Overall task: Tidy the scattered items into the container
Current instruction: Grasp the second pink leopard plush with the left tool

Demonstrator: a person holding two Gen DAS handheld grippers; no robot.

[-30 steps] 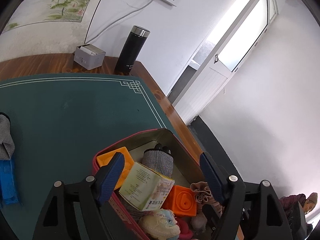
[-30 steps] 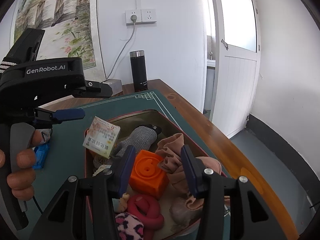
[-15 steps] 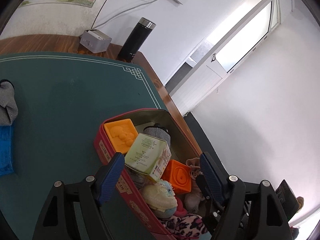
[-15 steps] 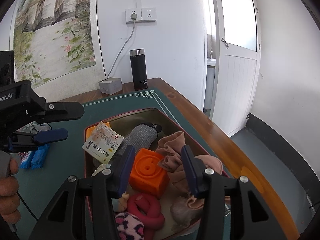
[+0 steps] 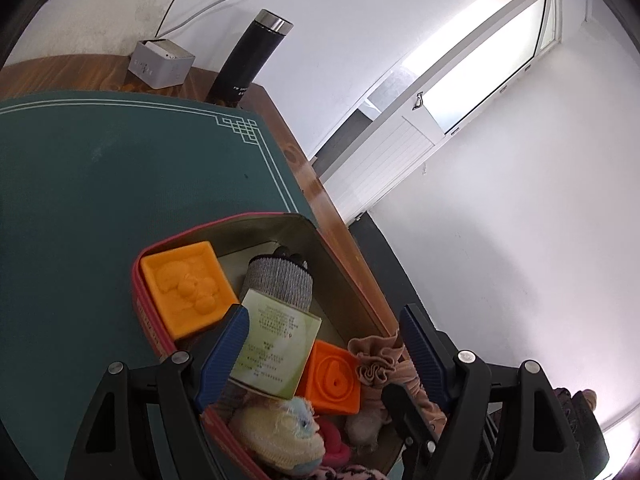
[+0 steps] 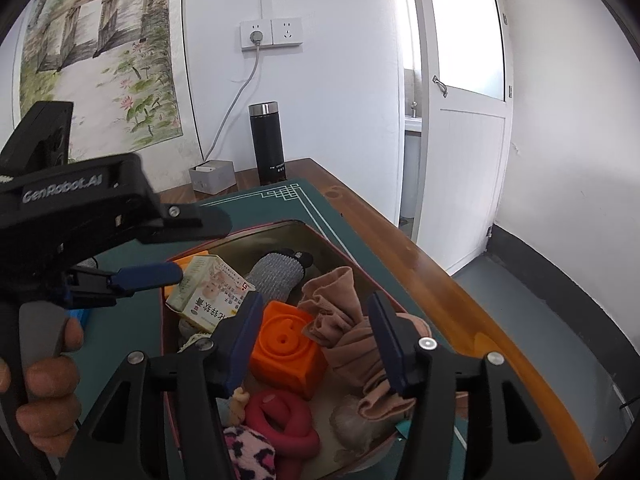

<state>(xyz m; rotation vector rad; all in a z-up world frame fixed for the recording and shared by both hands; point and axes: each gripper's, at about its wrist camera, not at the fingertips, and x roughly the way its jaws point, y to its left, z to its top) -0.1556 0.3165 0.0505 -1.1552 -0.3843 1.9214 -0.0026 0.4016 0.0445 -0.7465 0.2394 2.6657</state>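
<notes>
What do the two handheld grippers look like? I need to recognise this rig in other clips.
Both are black plastic frames with silver screws and two ribbed dark-blue pads. The left gripper, seen from the side in the right wrist view, carries white "GenRobot.AI" lettering and a grey trigger grip. The right gripper has the same build. No sleeve is visible.

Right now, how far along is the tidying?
Mostly done: the red tin holds two orange blocks, a grey sock and a medicine box. In hand: nothing; the right gripper is opening its fingers around the beige stockings, and the left gripper is open. Left: a blue item on the green mat.
</notes>
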